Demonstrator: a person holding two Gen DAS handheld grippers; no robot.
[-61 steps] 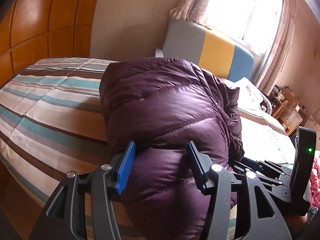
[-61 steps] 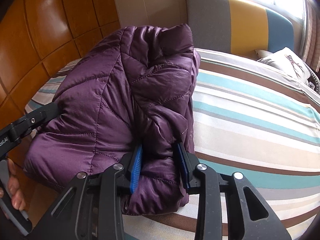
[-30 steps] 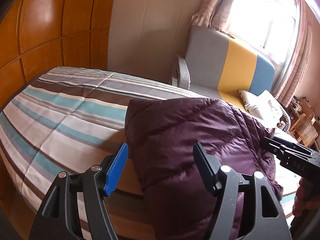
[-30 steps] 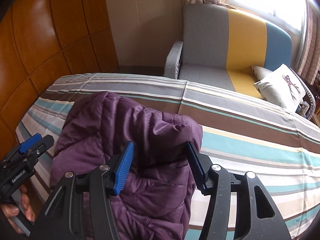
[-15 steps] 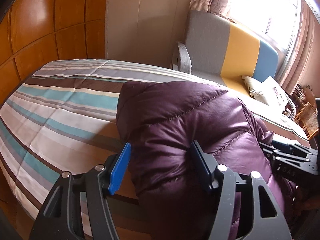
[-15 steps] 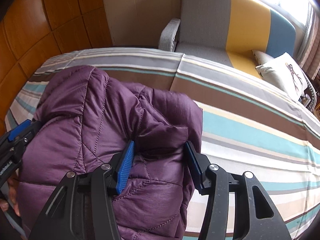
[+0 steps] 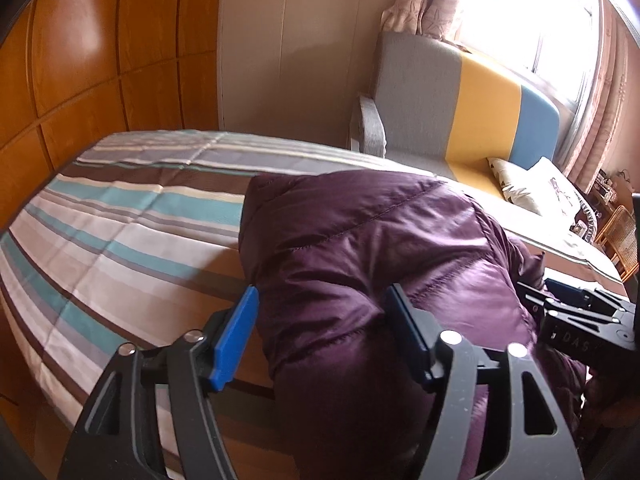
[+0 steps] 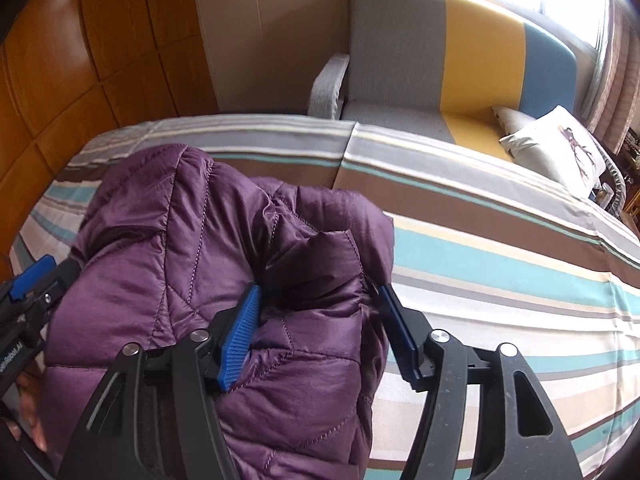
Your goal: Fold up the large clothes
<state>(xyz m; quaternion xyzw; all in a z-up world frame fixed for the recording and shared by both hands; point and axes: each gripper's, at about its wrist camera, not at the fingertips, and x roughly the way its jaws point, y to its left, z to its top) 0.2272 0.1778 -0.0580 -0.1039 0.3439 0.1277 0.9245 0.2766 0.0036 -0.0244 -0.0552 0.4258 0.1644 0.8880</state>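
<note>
A purple quilted puffer jacket lies bunched in a thick fold at the near edge of the striped bed. My left gripper straddles its left end. The jaws are opening, and a sliver of gap shows beside the left blue pad. In the right wrist view the jacket fills the lower left. My right gripper straddles its right end, jaws opening, and the right pad stands just off the fabric. Each view shows the other gripper's fingers at the jacket's far side.
The bedspread stretches away flat to the right. Behind the bed stand a grey, yellow and blue sofa with a white pillow, and a wood-panelled wall on the left. A hand shows at the lower left.
Both grippers have come down with the jacket, which now rests lower on the bed's near edge. Both pairs of jaws stand wider than half a second ago.
</note>
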